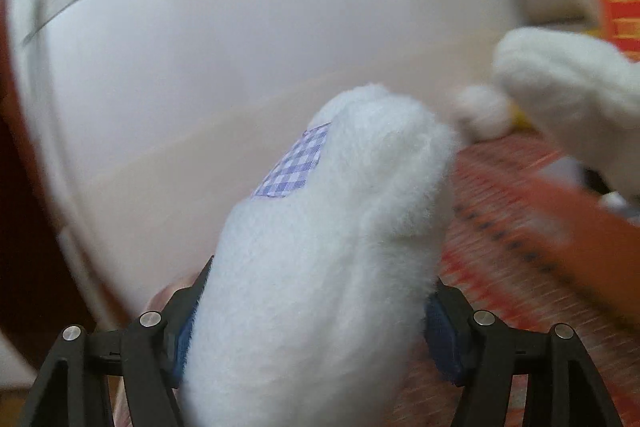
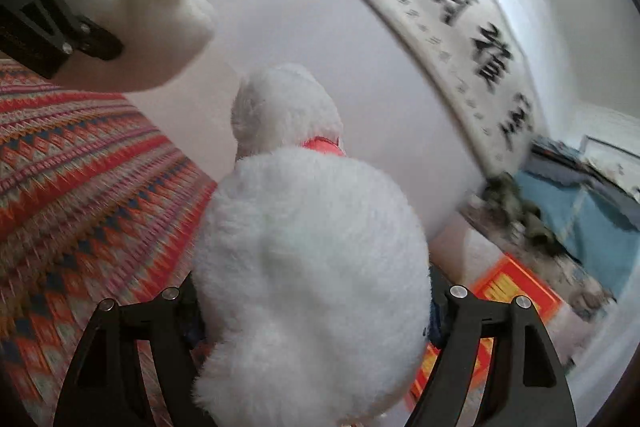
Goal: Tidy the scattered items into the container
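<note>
In the lower centre of the left wrist frame we see a white plush toy with a checked purple patch [image 1: 304, 267], filling the space between the two fingers of the left gripper [image 1: 308, 339]. The jaws are clamped on its fur from both sides, and the blue pads [image 1: 440, 339] press into it; the toy's lower part runs out of the bottom edge. The same toy and gripper show at the upper left of the right wrist frame, held above the patterned red cloth [image 2: 80, 167].

In the right wrist frame a second white plush toy with a red collar [image 2: 312, 247] fills the centre. The right gripper [image 2: 316, 315] has its jaws closed on the toy's round body, which hides the fingertips. We see only its back, so its face is hidden. At the right of the left wrist frame this toy is a blurred white shape beside an orange smear we cannot identify.

Behind both toys stands a pale wall [image 1: 240, 47], with a calligraphy scroll [image 2: 460, 27] across the upper right. A red and yellow box [image 2: 516, 291] lies at lower right, partly hidden. We cannot make out any container.
</note>
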`<action>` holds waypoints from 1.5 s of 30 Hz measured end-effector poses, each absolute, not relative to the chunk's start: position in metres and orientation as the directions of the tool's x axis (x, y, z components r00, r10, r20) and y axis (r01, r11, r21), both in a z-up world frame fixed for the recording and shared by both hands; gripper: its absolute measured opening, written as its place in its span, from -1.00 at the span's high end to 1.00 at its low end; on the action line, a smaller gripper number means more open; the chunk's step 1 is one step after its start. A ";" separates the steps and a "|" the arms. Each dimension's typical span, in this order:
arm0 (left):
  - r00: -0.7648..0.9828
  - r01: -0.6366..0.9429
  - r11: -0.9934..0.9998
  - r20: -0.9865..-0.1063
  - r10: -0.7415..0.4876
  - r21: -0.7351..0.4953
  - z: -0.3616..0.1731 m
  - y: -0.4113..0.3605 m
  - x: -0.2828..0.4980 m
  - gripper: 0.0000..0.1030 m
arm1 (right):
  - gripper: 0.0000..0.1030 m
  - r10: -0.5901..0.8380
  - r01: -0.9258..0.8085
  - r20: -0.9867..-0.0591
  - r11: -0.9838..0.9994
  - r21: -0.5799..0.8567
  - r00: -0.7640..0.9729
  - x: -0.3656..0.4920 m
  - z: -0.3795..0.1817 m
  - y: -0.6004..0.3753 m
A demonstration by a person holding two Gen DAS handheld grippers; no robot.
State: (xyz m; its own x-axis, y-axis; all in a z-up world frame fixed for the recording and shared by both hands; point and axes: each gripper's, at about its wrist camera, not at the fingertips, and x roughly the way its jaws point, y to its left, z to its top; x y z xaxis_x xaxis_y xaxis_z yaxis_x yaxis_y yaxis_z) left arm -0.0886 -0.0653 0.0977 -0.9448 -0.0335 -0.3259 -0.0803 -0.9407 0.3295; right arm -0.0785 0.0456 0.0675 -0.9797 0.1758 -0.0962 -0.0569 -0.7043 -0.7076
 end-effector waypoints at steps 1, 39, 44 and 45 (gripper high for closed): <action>-0.950 -0.114 -0.930 -0.311 -0.001 0.349 0.104 -0.044 -0.089 -0.46 | -0.58 0.201 -0.081 -0.094 -0.715 -0.695 -0.975 -0.070 0.073 0.065; -0.887 -0.306 -0.940 -0.404 0.224 0.152 0.154 0.153 -0.101 -0.99 | -0.99 0.002 0.056 -0.445 -0.991 -0.118 -0.895 -0.058 0.103 0.353; -0.888 -0.314 -0.939 -0.395 0.237 0.141 0.158 0.153 -0.063 -0.99 | -0.99 -0.016 0.053 -0.478 -0.997 -0.064 -0.878 -0.027 0.124 0.335; -0.889 -0.312 -0.939 -0.393 0.236 0.142 0.158 0.152 -0.056 -0.99 | -0.99 -0.016 0.051 -0.483 -0.997 -0.059 -0.876 -0.019 0.126 0.333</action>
